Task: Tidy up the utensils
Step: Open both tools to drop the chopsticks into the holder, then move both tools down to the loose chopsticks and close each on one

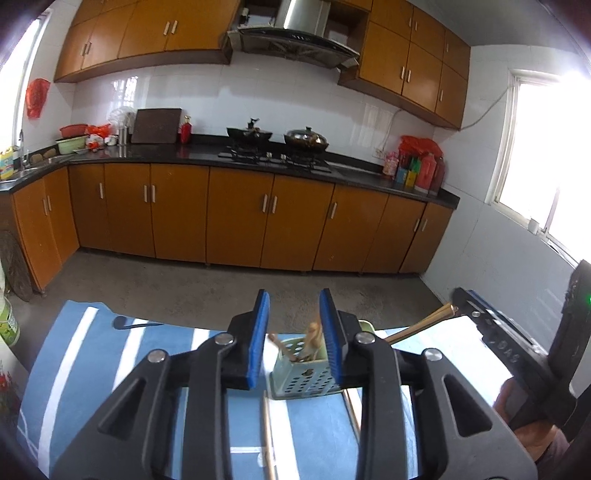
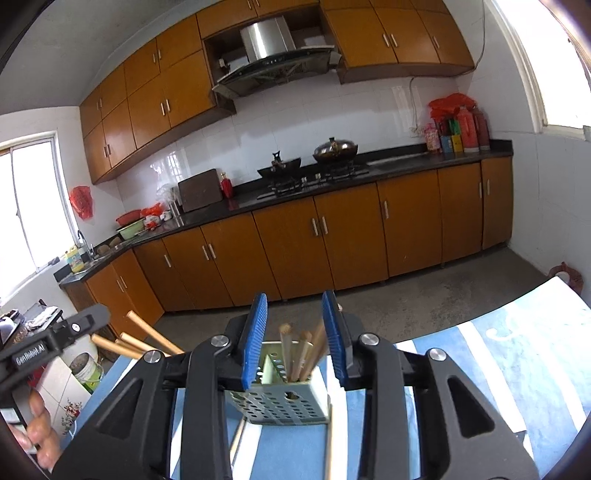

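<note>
We see the left gripper (image 1: 294, 332) with its jaws spread and nothing pinched between them. The right gripper (image 2: 295, 334) is spread and empty too. The perforated holder (image 2: 280, 400) stands on the blue striped cloth (image 2: 517, 369), with wooden chopsticks (image 2: 295, 354) upright inside it.

Kitchen: orange-brown base cabinets (image 1: 236, 218) under a black countertop (image 1: 199, 151); matching wall cabinets (image 1: 147, 33) above white tile (image 1: 207, 88). Steel range hood (image 1: 295, 33) over a gas hob (image 1: 273, 157) bearing two woks. Grey concrete floor (image 1: 184, 280). Bright window (image 1: 543, 147) on the side wall.
</note>
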A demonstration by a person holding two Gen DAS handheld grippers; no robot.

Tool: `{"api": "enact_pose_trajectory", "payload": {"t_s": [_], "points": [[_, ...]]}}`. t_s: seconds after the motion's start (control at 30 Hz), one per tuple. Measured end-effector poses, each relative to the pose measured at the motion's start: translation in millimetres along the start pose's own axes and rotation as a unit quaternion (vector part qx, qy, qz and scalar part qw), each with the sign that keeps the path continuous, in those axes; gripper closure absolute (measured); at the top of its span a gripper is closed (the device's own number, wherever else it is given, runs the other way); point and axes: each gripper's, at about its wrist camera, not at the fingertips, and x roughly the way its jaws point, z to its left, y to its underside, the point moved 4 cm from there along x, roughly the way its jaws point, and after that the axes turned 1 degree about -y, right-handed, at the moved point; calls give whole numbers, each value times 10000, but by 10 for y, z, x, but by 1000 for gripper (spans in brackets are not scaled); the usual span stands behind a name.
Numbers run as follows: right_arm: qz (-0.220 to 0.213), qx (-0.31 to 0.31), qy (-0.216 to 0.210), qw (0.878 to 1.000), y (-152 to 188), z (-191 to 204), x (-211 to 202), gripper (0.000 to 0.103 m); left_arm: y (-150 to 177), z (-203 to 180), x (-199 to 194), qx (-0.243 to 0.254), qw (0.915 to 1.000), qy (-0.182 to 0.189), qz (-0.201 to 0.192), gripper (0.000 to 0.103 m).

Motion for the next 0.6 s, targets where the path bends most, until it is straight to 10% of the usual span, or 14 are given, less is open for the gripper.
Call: {"api": "enact_pose_trajectory", "payload": {"t_s": [0.27,0.6], "points": [[435,248,317,9982,513,-347,-310,70,493,334,-355,61,9987,-495,140,68],[2251,285,229,9737,1966,-325,197,71,1627,592,45,1,9886,-732,1315,67]]}}
